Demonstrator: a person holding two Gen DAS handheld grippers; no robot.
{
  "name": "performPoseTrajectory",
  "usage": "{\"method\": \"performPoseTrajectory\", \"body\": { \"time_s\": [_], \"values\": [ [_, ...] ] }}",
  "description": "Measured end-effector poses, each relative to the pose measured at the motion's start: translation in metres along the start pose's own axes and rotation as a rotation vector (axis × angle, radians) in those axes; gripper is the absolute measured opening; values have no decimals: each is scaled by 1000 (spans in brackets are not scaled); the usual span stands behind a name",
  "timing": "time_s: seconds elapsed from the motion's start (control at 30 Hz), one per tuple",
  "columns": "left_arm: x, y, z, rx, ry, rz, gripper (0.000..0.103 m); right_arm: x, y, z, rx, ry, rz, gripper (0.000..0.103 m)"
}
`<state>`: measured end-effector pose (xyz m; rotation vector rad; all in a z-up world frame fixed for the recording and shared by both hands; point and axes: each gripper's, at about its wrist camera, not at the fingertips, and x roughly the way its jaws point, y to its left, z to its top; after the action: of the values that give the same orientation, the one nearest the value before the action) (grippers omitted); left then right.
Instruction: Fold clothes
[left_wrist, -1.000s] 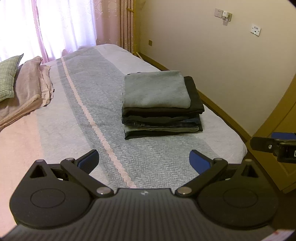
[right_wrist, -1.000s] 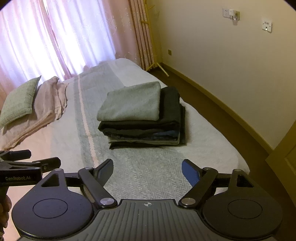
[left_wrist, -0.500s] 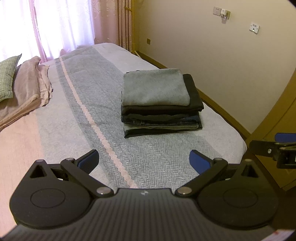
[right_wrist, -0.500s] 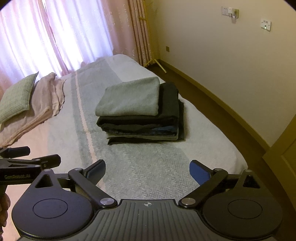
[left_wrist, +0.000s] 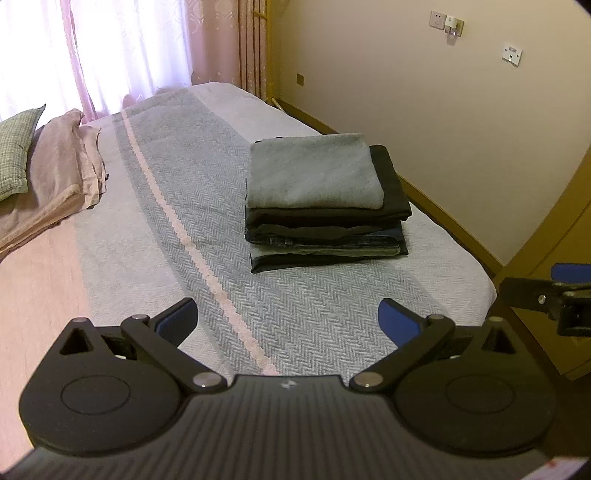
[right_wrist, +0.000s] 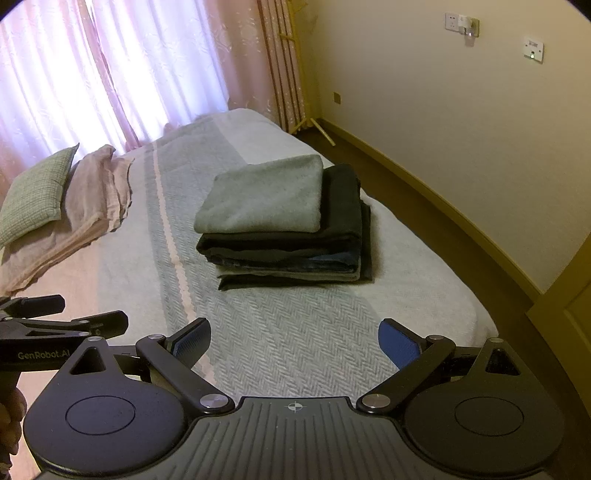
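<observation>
folded stack on the bed, both grippers empty

the left gripper (left_wrist: 287, 318) hangs above the near end of the bed (left_wrist: 303, 317), its blue-padded fingers (left_wrist: 397, 320) spread wide with nothing between them. the right gripper (right_wrist: 294, 339) is held the same way over the near end, jaws far apart and holding nothing; its tip also shows at the right edge of the left wrist view, off the bed's near right corner.

the stack of folded clothes (left_wrist: 325, 206) sits on the bed's right half, close to the right edge and roughly midway along its length, well apart from both grippers. a grey folded piece (right_wrist: 264, 195) lies on top, with a wider black piece (right_wrist: 343, 206) under it, then dark blue denim and more dark layers below, edges roughly aligned.

the bed cover is a grey herringbone weave with a pale pink stripe (left_wrist: 207, 258) running lengthwise, left of the stack. at the far left edge lie a pink folded blanket (left_wrist: 62, 173) and a green checked pillow (right_wrist: 35, 192), the pillow resting against the blanket. pink curtains (right_wrist: 110, 74) hang behind the far end.
</observation>
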<state>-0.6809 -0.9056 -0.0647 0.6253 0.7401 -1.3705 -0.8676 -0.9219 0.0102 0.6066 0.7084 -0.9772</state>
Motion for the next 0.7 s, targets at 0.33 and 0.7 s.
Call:
{"method": "performPoseTrajectory", "body": {
  "time_s": [0.33,0.7],
  "values": [
    [3,-3,3,6,6,2,102,1,-2,4,3,-4,-1,95],
    [6,-9,5,6,8,5,102,2,-9,10,-2,-6,-3,95]
  ]
}}
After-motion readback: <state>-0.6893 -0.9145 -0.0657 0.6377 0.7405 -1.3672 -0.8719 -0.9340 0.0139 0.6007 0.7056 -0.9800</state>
